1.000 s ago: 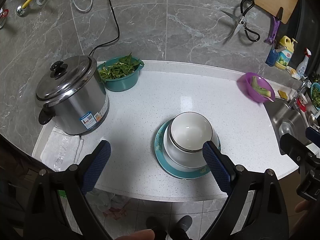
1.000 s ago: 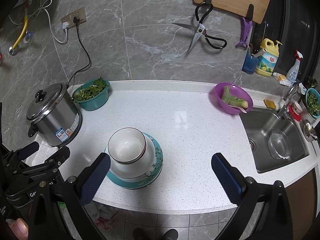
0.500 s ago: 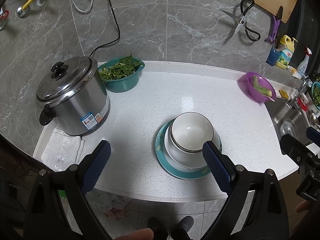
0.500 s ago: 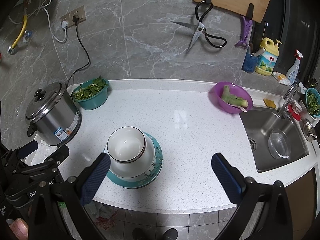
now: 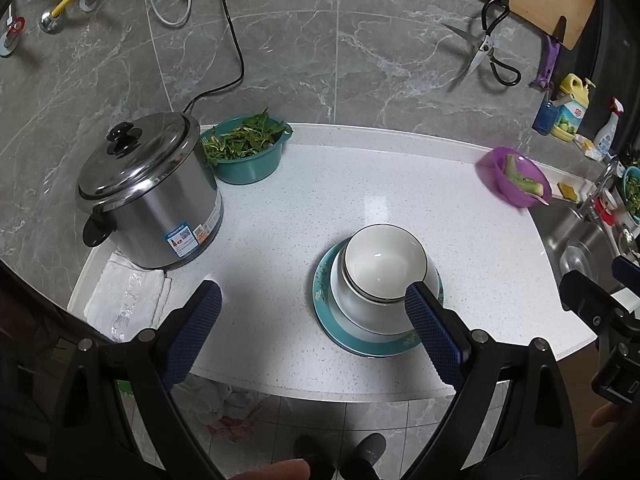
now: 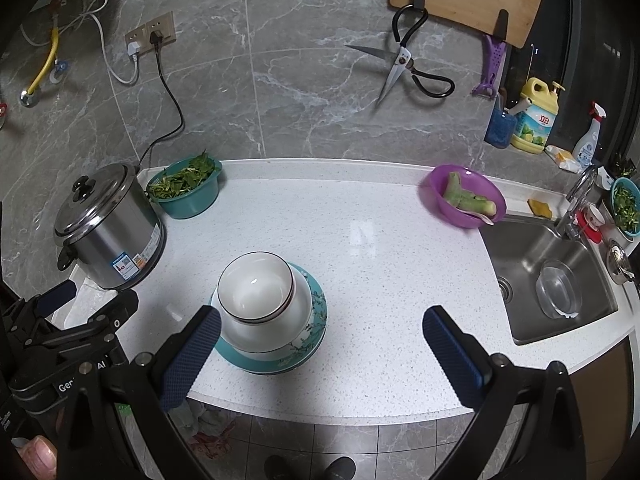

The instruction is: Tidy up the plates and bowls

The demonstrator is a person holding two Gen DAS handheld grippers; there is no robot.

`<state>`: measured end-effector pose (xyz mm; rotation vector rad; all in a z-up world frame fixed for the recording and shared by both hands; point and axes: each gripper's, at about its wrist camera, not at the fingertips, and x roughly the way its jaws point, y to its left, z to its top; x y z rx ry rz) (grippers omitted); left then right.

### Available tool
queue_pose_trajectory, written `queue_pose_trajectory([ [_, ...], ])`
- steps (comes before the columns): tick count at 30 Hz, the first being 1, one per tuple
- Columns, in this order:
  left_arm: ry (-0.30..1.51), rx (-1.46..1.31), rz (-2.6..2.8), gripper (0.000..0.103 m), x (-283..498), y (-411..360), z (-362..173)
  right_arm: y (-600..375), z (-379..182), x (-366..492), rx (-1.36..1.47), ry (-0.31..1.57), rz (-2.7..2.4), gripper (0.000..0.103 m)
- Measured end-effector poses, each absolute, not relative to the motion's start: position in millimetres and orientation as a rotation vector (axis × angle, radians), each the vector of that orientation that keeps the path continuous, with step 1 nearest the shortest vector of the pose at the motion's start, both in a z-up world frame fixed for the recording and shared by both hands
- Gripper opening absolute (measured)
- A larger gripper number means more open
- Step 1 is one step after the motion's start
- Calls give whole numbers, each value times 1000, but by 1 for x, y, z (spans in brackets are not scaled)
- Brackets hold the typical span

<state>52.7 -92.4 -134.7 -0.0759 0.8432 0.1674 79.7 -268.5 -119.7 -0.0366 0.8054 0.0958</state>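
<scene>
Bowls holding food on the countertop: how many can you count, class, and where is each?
2: the teal bowl of greens beside the rice cooker, and the purple bowl by the sink. None seem hidden.

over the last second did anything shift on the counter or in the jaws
Almost nothing changed. Both views drift very slightly, so the hands barely moved. The left gripper and right gripper stay wide open, holding nothing. The white bowls remain stacked on the teal plate, and the steel pot, green basin and purple bowl kept their places on the counter.
</scene>
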Motion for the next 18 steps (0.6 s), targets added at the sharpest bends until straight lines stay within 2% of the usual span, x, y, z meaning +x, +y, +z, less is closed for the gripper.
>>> queue_pose_trajectory([
  [18,846,-81,166,94,49,-94,-135,-268,-120,77,-37,806,93,103],
])
